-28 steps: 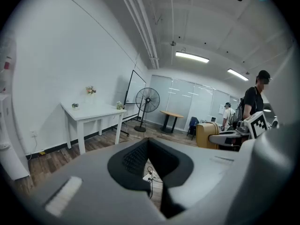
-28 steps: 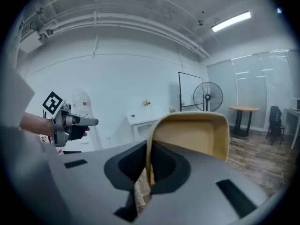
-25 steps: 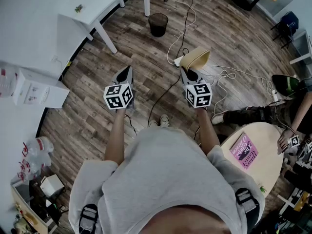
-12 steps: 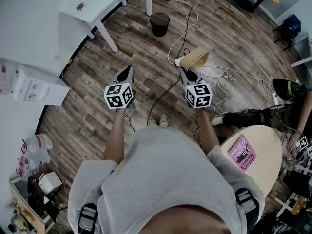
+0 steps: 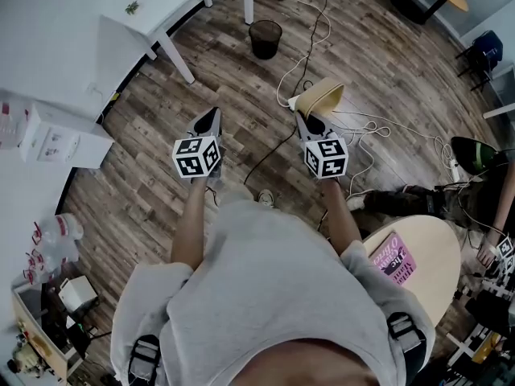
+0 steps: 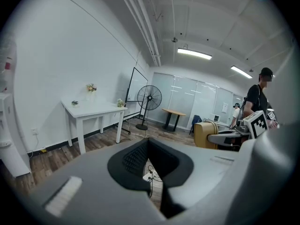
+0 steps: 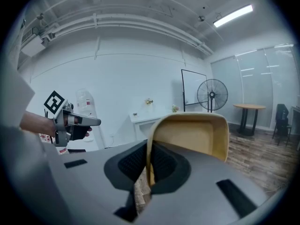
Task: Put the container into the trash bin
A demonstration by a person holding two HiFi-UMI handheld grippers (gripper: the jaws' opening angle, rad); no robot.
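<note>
the container is already lifted, its wall clamped in the right tool, well short of the trash bin; carrying it there and dropping it in remain. the left tool is closed and empty. both forearms reach forward, tools tilted slightly downward.

White table, standing fan, wooden floor, pink book on round table
</note>
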